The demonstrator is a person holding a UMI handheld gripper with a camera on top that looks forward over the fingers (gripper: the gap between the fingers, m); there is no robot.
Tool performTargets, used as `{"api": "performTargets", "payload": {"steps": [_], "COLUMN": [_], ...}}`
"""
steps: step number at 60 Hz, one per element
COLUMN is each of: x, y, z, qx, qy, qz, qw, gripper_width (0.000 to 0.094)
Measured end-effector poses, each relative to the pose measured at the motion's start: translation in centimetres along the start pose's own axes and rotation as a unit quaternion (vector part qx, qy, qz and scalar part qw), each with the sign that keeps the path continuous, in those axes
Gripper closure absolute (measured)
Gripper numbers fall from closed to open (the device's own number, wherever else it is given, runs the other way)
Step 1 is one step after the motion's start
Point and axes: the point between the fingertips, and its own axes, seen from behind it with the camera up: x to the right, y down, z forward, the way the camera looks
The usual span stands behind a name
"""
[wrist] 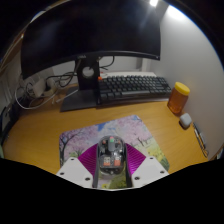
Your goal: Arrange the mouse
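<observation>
My claw [110, 165] holds the mouse [110, 155] between both pads above the mouse mat [110, 140]; a loosened squeeze could drop it crookedly onto the table [40, 135].

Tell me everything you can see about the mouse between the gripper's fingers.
The mouse is small and rounded, with a translucent-looking grey shell and reddish glints inside. It sits level, its length running along the fingers, over the near edge of a patterned mouse pad on the wooden desk. The gripper has both magenta pads against its sides, apparently clamped on it. Whether it is lifted or resting on the pad cannot be told. No cable is visible.
</observation>
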Motion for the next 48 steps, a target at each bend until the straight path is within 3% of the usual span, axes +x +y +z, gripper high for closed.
{"api": "performTargets", "payload": {"steps": [11,17,28,48], "x": [0.2,0.1,-5.5,-14.7], "y": [0.5,-0.5,-2.3,-1.0], "z": [0.2,-1.3,-9.0,-19.3], "qx": [0.006,0.008,0.005,-0.022], "qy": [-0.001,0.008,-0.022,-0.055], "qz": [-0.01,0.001,-0.019,-0.046], "qw": [1.0,1.0,1.0,0.997], "gripper_width": [0.0435,0.0078,0.0083,0.0091]}}
